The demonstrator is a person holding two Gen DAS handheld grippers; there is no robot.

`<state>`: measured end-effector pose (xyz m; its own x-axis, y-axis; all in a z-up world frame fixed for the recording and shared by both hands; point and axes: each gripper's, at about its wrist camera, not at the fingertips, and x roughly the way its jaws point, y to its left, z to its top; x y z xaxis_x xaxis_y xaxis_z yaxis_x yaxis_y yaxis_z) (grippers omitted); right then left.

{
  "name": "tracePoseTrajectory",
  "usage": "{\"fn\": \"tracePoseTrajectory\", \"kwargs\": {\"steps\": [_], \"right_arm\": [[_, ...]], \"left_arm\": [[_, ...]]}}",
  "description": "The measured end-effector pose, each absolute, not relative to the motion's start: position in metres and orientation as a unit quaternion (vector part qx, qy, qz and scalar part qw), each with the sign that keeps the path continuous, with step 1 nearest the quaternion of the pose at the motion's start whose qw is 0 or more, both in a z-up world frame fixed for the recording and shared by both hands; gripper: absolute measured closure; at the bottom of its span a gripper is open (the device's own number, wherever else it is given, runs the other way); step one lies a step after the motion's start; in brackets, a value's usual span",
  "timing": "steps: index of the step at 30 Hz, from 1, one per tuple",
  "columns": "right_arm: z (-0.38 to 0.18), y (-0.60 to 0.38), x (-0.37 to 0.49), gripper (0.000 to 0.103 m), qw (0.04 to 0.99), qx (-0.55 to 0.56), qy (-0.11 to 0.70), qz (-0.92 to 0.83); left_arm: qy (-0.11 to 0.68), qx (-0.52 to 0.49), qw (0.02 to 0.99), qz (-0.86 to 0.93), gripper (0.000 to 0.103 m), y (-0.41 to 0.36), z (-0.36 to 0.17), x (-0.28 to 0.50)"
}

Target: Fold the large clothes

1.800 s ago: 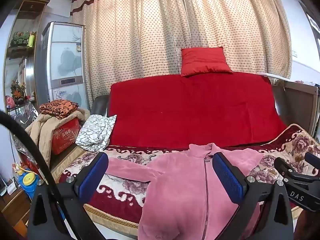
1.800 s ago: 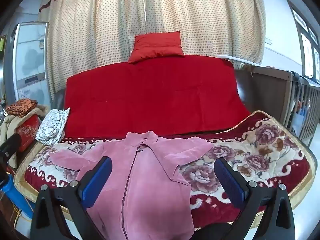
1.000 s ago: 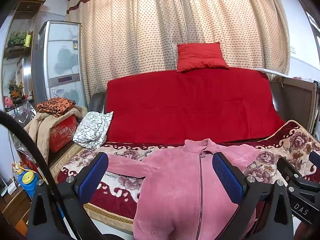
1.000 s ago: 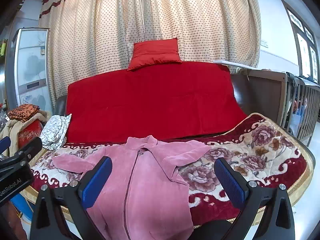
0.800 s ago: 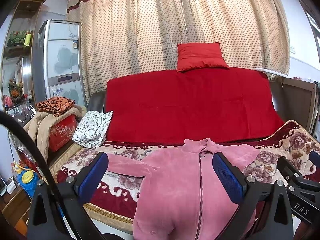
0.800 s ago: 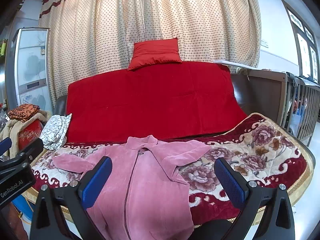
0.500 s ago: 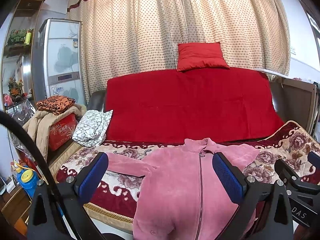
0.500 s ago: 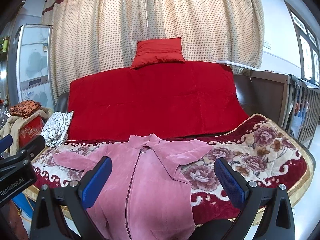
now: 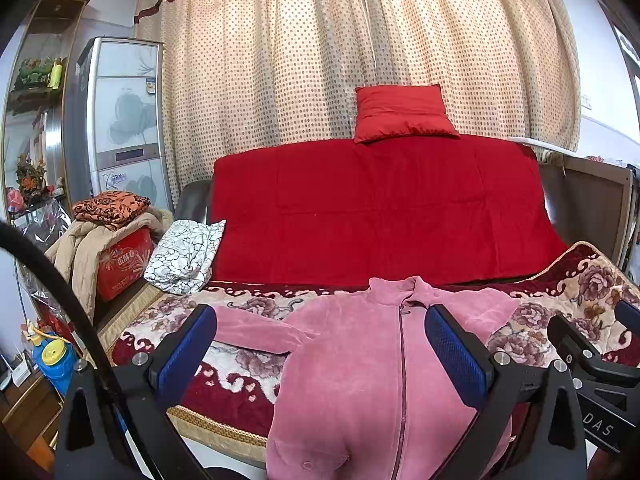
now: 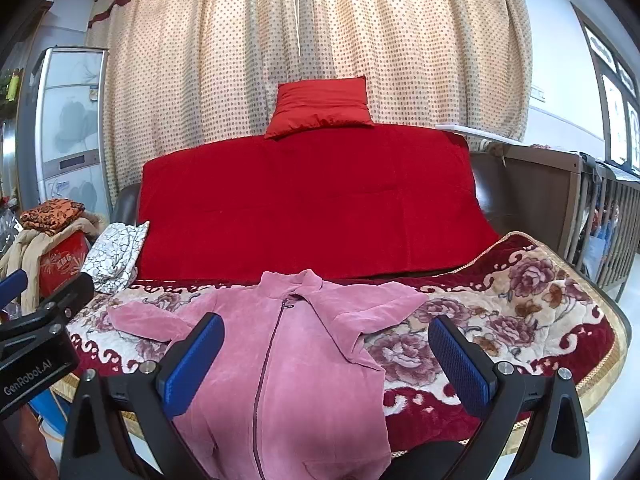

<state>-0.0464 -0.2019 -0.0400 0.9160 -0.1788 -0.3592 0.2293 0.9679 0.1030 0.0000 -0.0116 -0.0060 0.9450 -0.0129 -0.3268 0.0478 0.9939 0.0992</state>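
Two grippers, left (image 9: 320,344) and right (image 10: 324,346), fingers spread, empty | zipped pink fleece jacket (image 10: 296,360) flat across floral sofa blanket's (image 10: 500,320) front edge

Red cushion (image 9: 403,112) tops sofa (image 9: 380,208); fridge (image 9: 120,120) stands beside it.

Ahead of our jaws we see a pink jacket (image 9: 352,364) with a darker zip, on a dark red blanket (image 10: 520,304) with cream flowers. Beyond it, a plain red cover (image 9: 376,208) and cushion (image 9: 402,112); cream curtains (image 10: 320,40) with brown dots. Our pads (image 9: 454,354) are blue.
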Motion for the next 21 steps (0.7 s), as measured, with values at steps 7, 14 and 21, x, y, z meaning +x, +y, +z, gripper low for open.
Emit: {"fn": "tracePoseTrajectory", "kwargs": {"steps": [7, 14, 21], "right_arm": [[-0.0409, -0.2003, -0.0446, 0.0, 0.976, 0.071, 0.178, -0.103], [-0.0411, -0.2004, -0.0442, 0.0, 0.976, 0.071, 0.179, -0.103], [-0.0426, -0.2012, -0.0415, 0.0, 0.975, 0.071, 0.183, -0.102]], "left_arm": [[0.167, 0.053, 0.984, -0.017, 0.0, -0.0131, -0.0056, 0.0014], [0.166, 0.054, 0.984, -0.017, 0.0, -0.0132, -0.0062, 0.0021], [0.17, 0.053, 0.984, -0.016, 0.0, -0.0106, -0.0076, 0.0048]]}}
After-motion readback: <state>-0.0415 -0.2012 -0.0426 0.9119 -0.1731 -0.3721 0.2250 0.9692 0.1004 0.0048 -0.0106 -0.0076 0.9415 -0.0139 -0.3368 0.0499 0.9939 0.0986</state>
